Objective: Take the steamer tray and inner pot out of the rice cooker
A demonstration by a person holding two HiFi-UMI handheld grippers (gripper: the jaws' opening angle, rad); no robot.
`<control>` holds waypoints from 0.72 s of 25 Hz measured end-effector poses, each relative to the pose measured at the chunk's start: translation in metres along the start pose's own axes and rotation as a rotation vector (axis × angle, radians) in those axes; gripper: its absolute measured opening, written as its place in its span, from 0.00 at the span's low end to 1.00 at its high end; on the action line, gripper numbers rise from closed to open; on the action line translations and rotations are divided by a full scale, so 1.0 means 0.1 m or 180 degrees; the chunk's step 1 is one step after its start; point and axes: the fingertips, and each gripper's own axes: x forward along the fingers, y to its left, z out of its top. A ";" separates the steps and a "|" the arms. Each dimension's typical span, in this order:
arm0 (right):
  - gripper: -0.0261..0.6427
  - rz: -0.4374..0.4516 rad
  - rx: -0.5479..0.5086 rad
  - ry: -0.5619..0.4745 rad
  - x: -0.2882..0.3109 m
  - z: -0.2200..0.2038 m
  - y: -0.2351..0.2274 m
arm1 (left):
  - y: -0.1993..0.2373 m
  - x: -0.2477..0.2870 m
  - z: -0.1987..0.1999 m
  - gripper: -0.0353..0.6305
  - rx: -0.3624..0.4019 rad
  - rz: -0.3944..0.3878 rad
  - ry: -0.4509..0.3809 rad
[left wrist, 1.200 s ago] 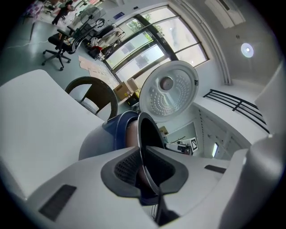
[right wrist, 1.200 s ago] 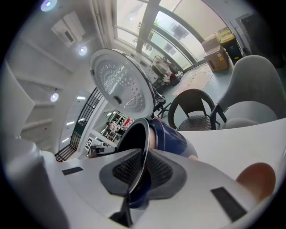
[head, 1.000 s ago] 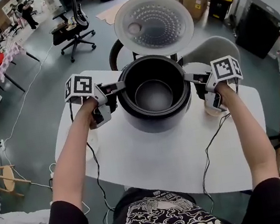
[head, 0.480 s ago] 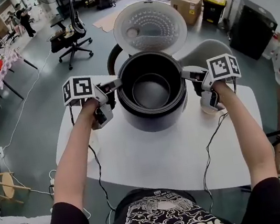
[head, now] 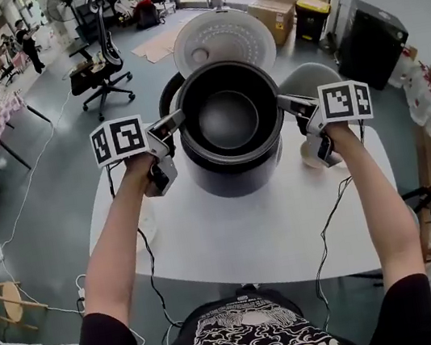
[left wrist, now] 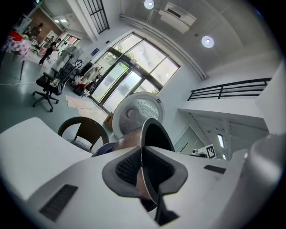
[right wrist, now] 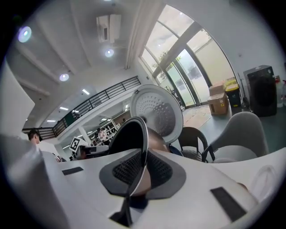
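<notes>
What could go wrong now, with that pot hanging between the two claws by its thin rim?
The left claw and right claw pinch only the thin rim of the inner pot; it could slip and drop onto the rice cooker or table.
If one side rises faster, the pot may tilt and twist loose.
The open lid stands close behind; the pot could knock it.

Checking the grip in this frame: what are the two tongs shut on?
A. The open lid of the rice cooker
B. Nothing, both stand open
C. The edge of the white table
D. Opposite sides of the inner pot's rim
D: the left tongs and the right tongs each pinch the thin metal rim of the inner pot, one on either side, and each gripper view shows that rim clamped between its pads.
</notes>
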 end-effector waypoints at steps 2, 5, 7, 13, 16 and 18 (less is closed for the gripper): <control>0.12 -0.0048 -0.0081 -0.0082 -0.08 0.10 0.14 | -0.13 -0.09 0.12 0.11 0.0161 0.0004 -0.0045; 0.12 -0.0123 -0.0175 -0.0220 -0.30 0.07 0.20 | -0.32 -0.12 0.04 0.11 0.0368 -0.0023 -0.0093; 0.12 -0.0153 -0.0202 -0.0321 -0.46 -0.08 0.20 | -0.41 -0.15 -0.14 0.11 0.0463 -0.0052 -0.0135; 0.12 -0.0331 -0.0187 -0.0613 -0.98 -0.22 0.57 | -0.83 -0.40 -0.24 0.11 0.0632 -0.0228 -0.0125; 0.12 -0.0430 -0.0194 -0.0735 -1.33 -0.30 0.73 | -1.10 -0.50 -0.35 0.12 0.0687 -0.0354 -0.0107; 0.12 -0.0520 -0.0197 -0.0811 -1.55 -0.36 0.87 | -1.28 -0.58 -0.41 0.12 0.0721 -0.0443 -0.0085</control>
